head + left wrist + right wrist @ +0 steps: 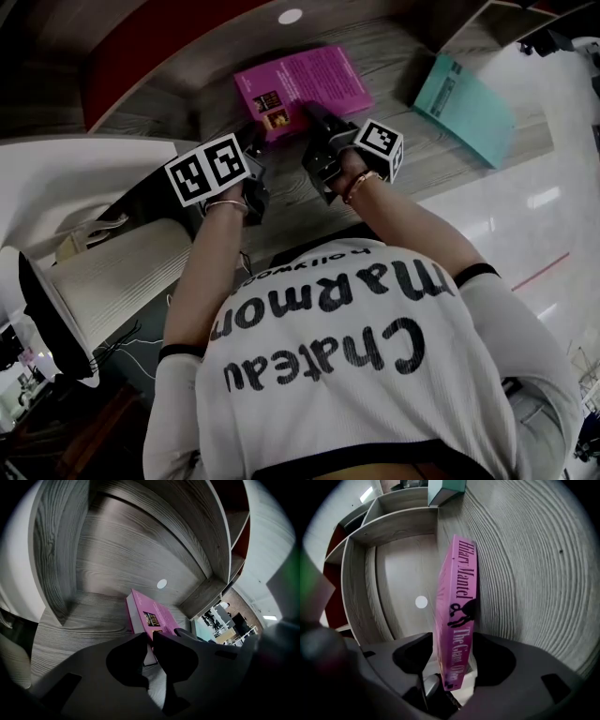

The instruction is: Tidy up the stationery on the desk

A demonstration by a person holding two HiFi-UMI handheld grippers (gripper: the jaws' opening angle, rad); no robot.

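On the desk (187,103), right gripper (450,667) clamps pink book (309,80); left gripper (149,644) jaws nearly together beside it; teal book (464,108) not yet tidied

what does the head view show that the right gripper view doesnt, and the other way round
Only the head view: the left gripper by the near corner of the pink book, and the person's white shirt and arms.

Only the right gripper view: the print along the pink book's spine, and the right gripper with its jaws shut on the spine's near end.

Both: the pink book, the teal book, the wooden desk and the round white dot.
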